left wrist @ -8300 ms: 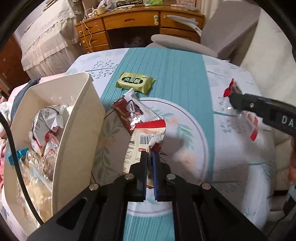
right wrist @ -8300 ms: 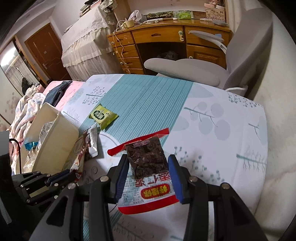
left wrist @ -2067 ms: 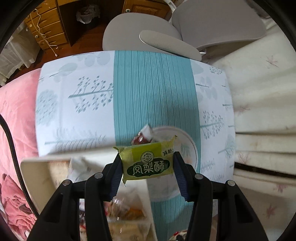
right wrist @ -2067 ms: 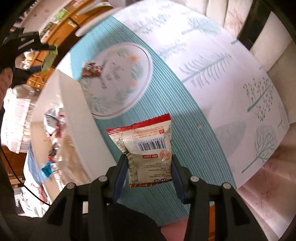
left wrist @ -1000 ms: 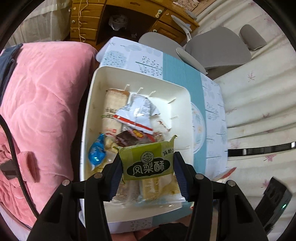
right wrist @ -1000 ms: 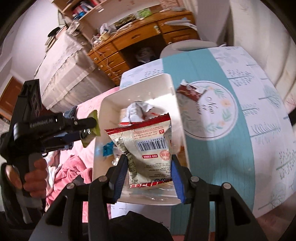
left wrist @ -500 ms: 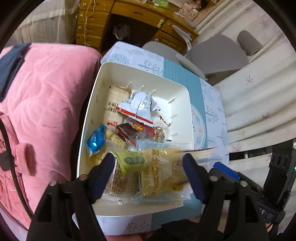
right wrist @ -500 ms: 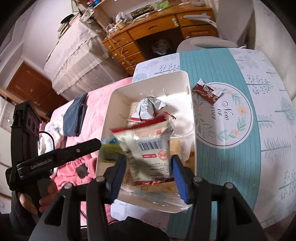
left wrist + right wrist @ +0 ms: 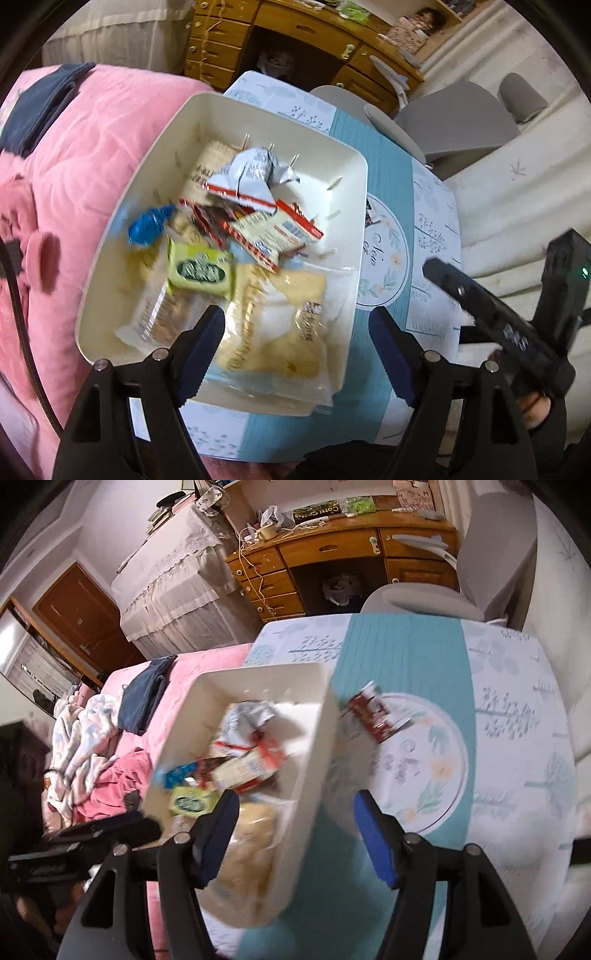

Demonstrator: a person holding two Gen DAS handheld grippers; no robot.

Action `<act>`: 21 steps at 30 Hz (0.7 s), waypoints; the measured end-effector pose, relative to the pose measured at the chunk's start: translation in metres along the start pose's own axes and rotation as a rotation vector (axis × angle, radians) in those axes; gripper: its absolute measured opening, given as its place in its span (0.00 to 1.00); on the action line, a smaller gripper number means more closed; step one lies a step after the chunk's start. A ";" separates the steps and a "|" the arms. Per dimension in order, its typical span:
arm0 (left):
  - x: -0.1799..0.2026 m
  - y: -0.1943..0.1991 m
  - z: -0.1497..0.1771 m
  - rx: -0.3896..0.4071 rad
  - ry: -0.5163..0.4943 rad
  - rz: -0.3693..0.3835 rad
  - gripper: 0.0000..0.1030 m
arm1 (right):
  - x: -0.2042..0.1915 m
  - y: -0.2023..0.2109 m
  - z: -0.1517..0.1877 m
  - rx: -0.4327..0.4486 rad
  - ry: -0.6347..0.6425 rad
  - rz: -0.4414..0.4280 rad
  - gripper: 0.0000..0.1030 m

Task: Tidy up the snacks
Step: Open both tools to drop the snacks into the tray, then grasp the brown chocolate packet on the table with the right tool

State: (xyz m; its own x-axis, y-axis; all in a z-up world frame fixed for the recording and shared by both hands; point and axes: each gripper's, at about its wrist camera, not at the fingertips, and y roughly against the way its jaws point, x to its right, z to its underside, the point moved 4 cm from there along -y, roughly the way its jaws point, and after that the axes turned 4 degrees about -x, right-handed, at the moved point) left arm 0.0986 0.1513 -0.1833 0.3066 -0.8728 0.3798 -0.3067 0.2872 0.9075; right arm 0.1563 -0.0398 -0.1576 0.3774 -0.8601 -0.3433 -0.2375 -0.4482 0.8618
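A cream bin point(image 9: 343, 158) on the table's left edge holds several snack packets. The green pineapple-cake packet point(image 9: 201, 269) and the red-and-white packet point(image 9: 269, 230) lie inside it. My left gripper point(image 9: 295, 350) is open and empty above the bin's near end. My right gripper point(image 9: 295, 838) is open and empty, above the bin's point(image 9: 317, 734) right wall. A dark red snack packet point(image 9: 373, 712) lies on the round white mat point(image 9: 439, 771) right of the bin. The green packet point(image 9: 192, 799) shows in the right wrist view too.
The table has a teal runner point(image 9: 402, 646) and a tree-print cloth. A pink bed point(image 9: 85, 147) lies left of the bin. A grey chair point(image 9: 454, 125) and a wooden desk point(image 9: 332, 557) stand beyond the table's far end.
Both grippers have opened. The green packet and the red-and-white packet dropped into the bin. The right gripper has swung toward the table.
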 end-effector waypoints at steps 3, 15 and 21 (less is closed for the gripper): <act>0.009 -0.006 0.009 0.008 0.027 -0.010 0.77 | 0.023 -0.012 -0.008 -0.011 0.026 0.007 0.63; 0.037 -0.024 0.014 0.034 0.051 -0.092 0.77 | 0.068 -0.079 -0.042 0.108 0.276 0.096 0.63; 0.034 -0.036 0.010 0.002 0.076 -0.141 0.77 | 0.065 -0.112 -0.055 0.194 0.439 0.165 0.63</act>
State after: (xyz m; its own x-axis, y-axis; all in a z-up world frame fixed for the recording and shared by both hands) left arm 0.1108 0.1075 -0.2047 0.4137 -0.8722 0.2609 -0.2571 0.1630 0.9525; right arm 0.2571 -0.0320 -0.2560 0.6515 -0.7585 0.0165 -0.4716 -0.3878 0.7920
